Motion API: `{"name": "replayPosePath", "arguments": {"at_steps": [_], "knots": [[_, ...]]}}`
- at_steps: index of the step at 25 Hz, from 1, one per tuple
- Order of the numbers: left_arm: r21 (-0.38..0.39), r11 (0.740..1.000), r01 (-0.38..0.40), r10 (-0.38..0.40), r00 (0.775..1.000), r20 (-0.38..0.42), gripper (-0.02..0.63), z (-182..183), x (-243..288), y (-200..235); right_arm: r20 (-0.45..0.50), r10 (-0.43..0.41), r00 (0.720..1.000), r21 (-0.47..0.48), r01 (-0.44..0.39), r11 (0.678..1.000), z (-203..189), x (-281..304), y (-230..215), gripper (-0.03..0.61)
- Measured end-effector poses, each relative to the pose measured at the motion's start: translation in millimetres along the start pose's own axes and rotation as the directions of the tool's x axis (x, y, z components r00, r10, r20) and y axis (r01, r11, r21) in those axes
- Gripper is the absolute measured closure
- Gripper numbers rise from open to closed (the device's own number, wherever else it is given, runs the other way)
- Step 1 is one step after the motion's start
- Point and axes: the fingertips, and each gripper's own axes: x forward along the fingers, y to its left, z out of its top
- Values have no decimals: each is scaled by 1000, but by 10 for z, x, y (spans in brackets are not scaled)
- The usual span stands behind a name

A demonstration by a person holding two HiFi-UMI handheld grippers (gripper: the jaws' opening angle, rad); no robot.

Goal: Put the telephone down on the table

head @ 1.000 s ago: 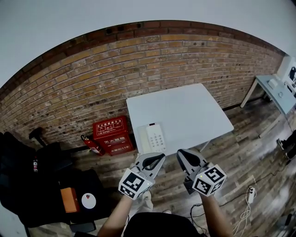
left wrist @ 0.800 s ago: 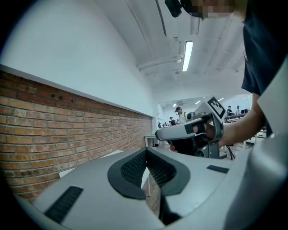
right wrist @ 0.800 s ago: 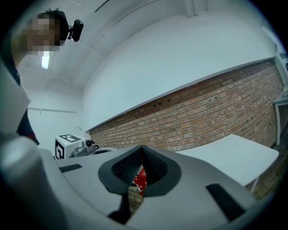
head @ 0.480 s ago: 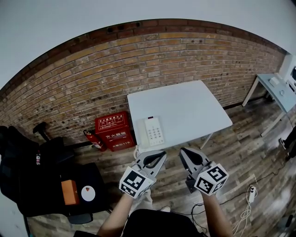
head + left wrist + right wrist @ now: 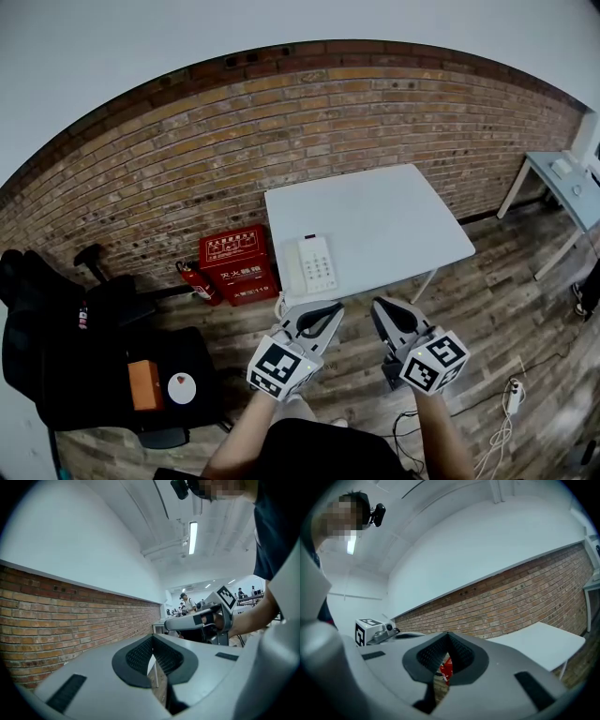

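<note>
Since a second ago, both hand-held grippers have been shifted slightly to the right in the head view, and the counter (image 5: 394, 216) is now seen a little farther from their tips.

Two hand-held grippers, one telephone and one white counter are counted; one red box (image 5: 234, 265) and one fire extinguisher (image 5: 195, 278) are seen on the floor beside the counter.

The left hand-held gripper (image 5: 330, 312) and the right hand-held gripper (image 5: 380, 307) are held level and side by side on outstretched forearms. Their tips are aimed at the counter's near edge and their marker cubes are turned toward the person. The jaws of each are pressed together, with nothing caught between them.

The telephone (image 5: 314, 265) is laid flat on the counter at its near left corner, apart from both hand-held grippers. It is white, with a grid of keys, a small dark window at its top and the handset along its left side.
</note>
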Motion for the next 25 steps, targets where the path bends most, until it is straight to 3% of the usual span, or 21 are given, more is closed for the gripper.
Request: {"name": "replayPosePath", "arguments": {"at_steps": [25], "knots": [[22, 1000, 10, -9, 1000, -11, 605, 5, -172, 189, 13, -3, 1000, -3, 3, 1000, -6, 167, 230, 566]]}}
